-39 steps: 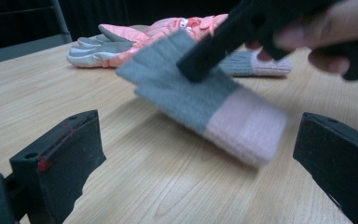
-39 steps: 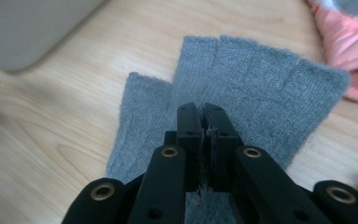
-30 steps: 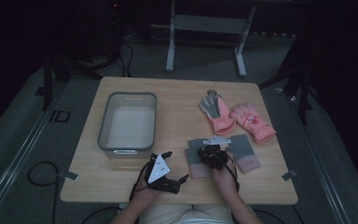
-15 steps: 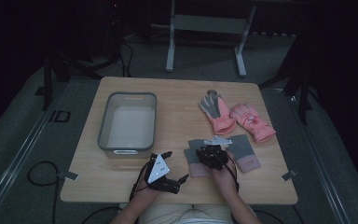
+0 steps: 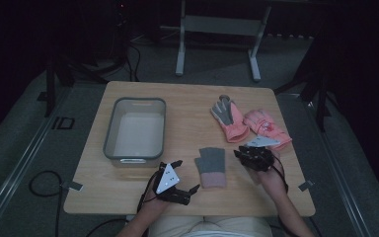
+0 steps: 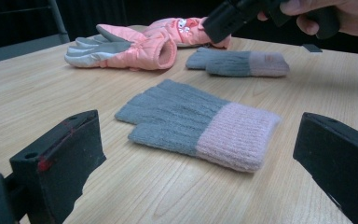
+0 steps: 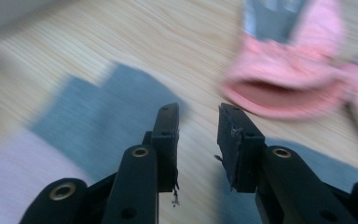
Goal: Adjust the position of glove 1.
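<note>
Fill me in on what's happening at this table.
A person seated at a wooden table holds a gripper in each hand and is sorting gloves. A grey-and-pink knit glove lies flat between the hands; its mate lies under the right gripper, whose jaws have just been opening with nothing between them. The left gripper rests open near the table's front edge. Two pink ski gloves lie farther back, and a grey bin stands on the left.

A knit glove [image 5: 210,167] lies between the bin [image 5: 135,129] and two padded gloves [image 5: 249,124].
</note>
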`<state>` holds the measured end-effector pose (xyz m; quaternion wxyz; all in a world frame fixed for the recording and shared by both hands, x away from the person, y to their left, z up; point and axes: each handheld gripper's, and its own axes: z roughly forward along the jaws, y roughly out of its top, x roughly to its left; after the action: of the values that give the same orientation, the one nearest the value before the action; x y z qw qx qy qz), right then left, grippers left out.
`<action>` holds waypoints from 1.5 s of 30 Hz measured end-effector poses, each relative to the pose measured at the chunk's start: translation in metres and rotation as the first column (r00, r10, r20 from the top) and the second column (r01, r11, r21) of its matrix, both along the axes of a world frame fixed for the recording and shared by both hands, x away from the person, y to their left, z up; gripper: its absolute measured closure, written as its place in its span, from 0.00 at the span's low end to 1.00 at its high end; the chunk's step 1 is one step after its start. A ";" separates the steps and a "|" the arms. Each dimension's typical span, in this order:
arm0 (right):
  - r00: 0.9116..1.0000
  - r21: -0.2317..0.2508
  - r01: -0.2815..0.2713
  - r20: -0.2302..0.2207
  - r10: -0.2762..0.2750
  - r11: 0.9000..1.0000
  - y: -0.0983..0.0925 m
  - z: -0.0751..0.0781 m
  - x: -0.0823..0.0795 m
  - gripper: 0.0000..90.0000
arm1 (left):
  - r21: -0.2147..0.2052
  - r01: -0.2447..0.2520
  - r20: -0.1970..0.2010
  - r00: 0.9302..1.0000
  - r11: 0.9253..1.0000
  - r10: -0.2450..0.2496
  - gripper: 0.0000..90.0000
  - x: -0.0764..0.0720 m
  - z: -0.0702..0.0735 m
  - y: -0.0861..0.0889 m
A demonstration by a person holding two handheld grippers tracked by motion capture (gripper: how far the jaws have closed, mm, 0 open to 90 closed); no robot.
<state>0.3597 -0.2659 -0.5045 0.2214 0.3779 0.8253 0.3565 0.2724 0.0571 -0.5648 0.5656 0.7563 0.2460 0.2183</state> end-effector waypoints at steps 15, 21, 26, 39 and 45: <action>0.993 -0.024 -0.029 -0.117 0.026 0.999 -0.069 -0.035 0.023 0.73 | -0.007 -0.006 0.005 1.000 1.000 0.006 0.01 -0.001 0.000 0.000; 0.990 -0.036 -0.016 -0.141 0.010 0.999 -0.065 -0.040 0.025 0.81 | -0.007 -0.005 0.006 1.000 1.000 0.005 0.01 -0.001 0.000 0.000; 0.992 -0.036 0.010 -0.125 -0.014 0.999 -0.062 -0.041 0.022 0.89 | -0.006 -0.004 0.006 1.000 1.000 0.004 0.01 -0.001 0.000 0.000; 0.968 0.101 0.248 -0.066 -0.242 0.964 -0.045 0.014 -0.024 0.95 | 0.000 -0.007 0.010 1.000 1.000 0.007 0.01 -0.001 0.000 0.000; 0.950 0.102 0.306 -0.101 -0.297 0.946 -0.034 0.000 -0.032 0.95 | -0.004 -0.008 0.008 1.000 1.000 0.008 0.01 -0.001 0.000 0.000</action>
<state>0.3281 -0.3002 -0.5048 0.2158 0.5267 0.7441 0.3498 0.2712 0.0569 -0.5651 0.5670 0.7534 0.2472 0.2232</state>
